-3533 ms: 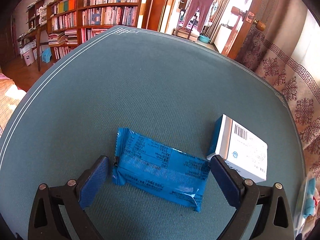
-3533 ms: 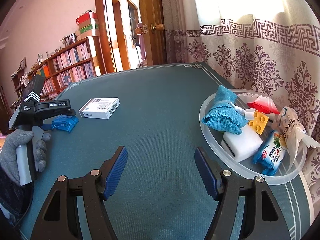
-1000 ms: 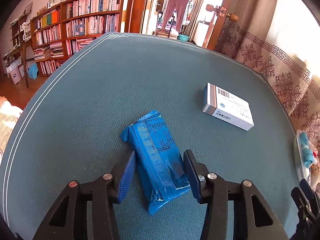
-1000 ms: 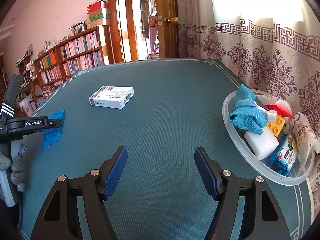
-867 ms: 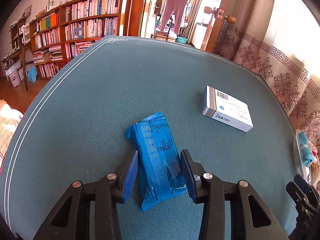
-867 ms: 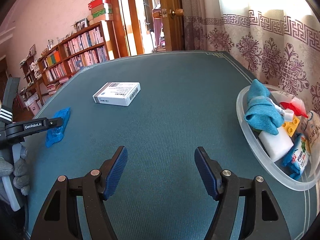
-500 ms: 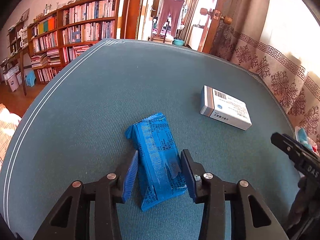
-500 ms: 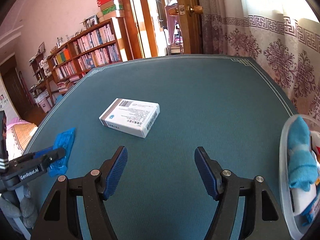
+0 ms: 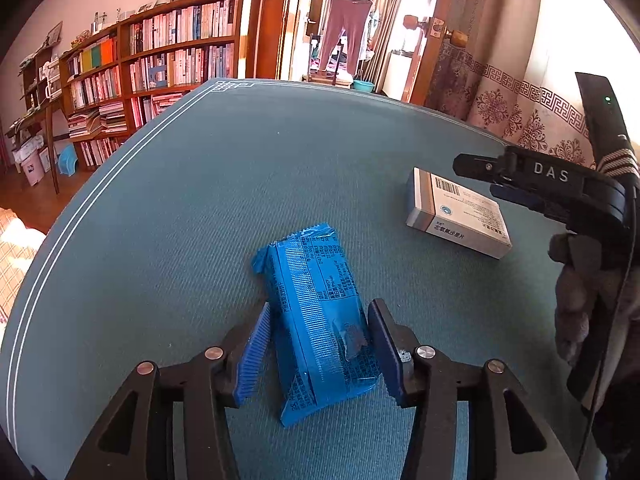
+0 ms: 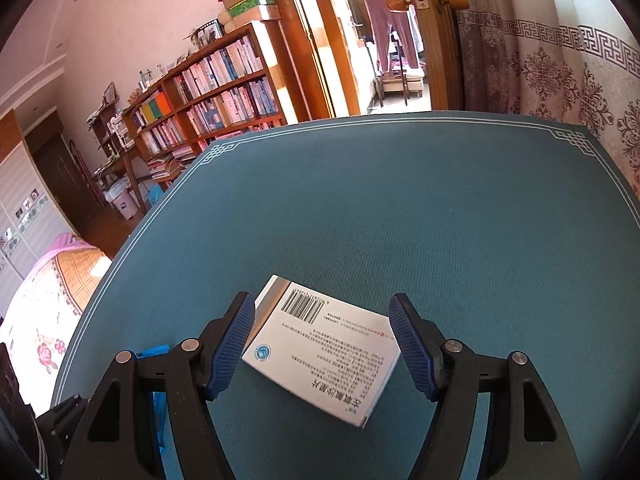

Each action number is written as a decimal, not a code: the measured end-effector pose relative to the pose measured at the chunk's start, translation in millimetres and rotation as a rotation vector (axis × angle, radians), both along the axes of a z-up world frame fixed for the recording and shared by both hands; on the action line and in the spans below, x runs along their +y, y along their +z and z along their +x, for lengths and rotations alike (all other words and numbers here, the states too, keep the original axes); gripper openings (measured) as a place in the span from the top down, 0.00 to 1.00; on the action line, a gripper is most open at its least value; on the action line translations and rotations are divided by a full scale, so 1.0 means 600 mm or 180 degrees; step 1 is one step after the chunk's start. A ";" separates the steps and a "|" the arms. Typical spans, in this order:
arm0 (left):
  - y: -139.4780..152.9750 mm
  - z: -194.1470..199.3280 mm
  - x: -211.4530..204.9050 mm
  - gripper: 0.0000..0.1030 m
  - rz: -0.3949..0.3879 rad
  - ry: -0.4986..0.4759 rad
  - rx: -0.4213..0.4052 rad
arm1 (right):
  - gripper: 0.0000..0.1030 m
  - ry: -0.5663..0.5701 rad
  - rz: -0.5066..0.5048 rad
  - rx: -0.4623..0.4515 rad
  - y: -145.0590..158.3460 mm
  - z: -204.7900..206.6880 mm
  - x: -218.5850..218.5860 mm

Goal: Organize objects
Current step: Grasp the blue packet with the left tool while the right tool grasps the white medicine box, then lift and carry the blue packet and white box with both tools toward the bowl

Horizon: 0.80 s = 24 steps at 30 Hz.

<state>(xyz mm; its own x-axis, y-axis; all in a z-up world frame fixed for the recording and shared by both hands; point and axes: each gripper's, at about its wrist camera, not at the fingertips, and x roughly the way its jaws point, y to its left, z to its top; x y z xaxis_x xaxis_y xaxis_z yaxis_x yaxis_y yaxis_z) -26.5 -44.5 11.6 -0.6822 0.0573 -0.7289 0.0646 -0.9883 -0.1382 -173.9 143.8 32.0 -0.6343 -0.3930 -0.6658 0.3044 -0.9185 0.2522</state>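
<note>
Behind the right hand-held gripper [image 10: 322, 344], the blue packet [image 10: 154, 360] is mostly hidden.

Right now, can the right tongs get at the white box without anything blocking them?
Probably yes. The right tongs stand open with the white box lying flat between the pads, and nothing lies on it; the blue packet sits apart, between the left tongs.

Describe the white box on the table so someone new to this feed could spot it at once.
Start at the teal table. The white medicine box lies flat on it between the open pads of the right gripper, not yet gripped. Unlike the blue snack packet between the left gripper's pads, it is a rigid carton with a barcode and a grey band at one end.
</note>
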 end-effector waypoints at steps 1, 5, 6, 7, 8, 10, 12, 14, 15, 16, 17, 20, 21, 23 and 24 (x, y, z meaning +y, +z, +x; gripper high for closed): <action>-0.001 -0.001 -0.001 0.46 0.0005 0.0006 -0.0008 | 0.31 0.0026 -0.0002 -0.0033 -0.004 -0.008 -0.001; -0.002 -0.002 -0.007 0.38 0.0045 0.0045 -0.0023 | 0.31 0.0136 -0.0029 -0.0149 -0.018 -0.022 0.001; -0.002 -0.002 -0.009 0.36 0.0051 0.0066 -0.0025 | 0.31 0.0182 -0.0063 -0.0182 -0.020 -0.019 0.003; -0.003 -0.002 -0.011 0.35 0.0062 0.0084 -0.0026 | 0.31 0.0228 -0.0088 -0.0216 -0.022 -0.015 0.005; -0.003 -0.001 -0.013 0.33 0.0074 0.0103 -0.0025 | 0.31 0.0275 -0.0093 -0.0248 -0.025 -0.009 0.004; -0.002 -0.001 -0.017 0.31 0.0089 0.0143 -0.0021 | 0.31 0.0376 -0.0053 -0.0270 -0.032 0.010 0.000; -0.002 -0.001 -0.018 0.30 0.0092 0.0159 -0.0023 | 0.31 0.0468 0.0004 -0.0274 -0.039 0.028 -0.006; -0.002 -0.001 -0.018 0.30 0.0080 0.0170 -0.0023 | 0.31 0.0505 0.0129 -0.0233 -0.044 0.044 -0.016; -0.002 0.000 -0.017 0.30 0.0073 0.0171 -0.0024 | 0.31 0.0503 0.0235 -0.0175 -0.045 0.052 -0.023; -0.002 -0.002 -0.017 0.30 0.0065 0.0172 -0.0026 | 0.31 0.0505 0.0333 -0.0126 -0.046 0.056 -0.031; -0.002 -0.002 -0.017 0.30 0.0055 0.0172 -0.0028 | 0.31 0.0502 0.0399 -0.0091 -0.047 0.058 -0.037; -0.003 -0.005 -0.014 0.29 0.0030 0.0168 -0.0033 | 0.31 0.0436 0.0457 -0.0062 -0.047 0.057 -0.050; -0.003 -0.005 -0.014 0.29 0.0026 0.0167 -0.0034 | 0.31 0.0416 0.0434 -0.0063 -0.047 0.056 -0.051; -0.003 -0.005 -0.014 0.29 0.0026 0.0166 -0.0034 | 0.31 0.0352 0.0429 -0.0054 -0.047 0.054 -0.052; -0.003 -0.005 -0.014 0.29 0.0025 0.0166 -0.0035 | 0.31 0.0329 0.0427 -0.0047 -0.048 0.054 -0.052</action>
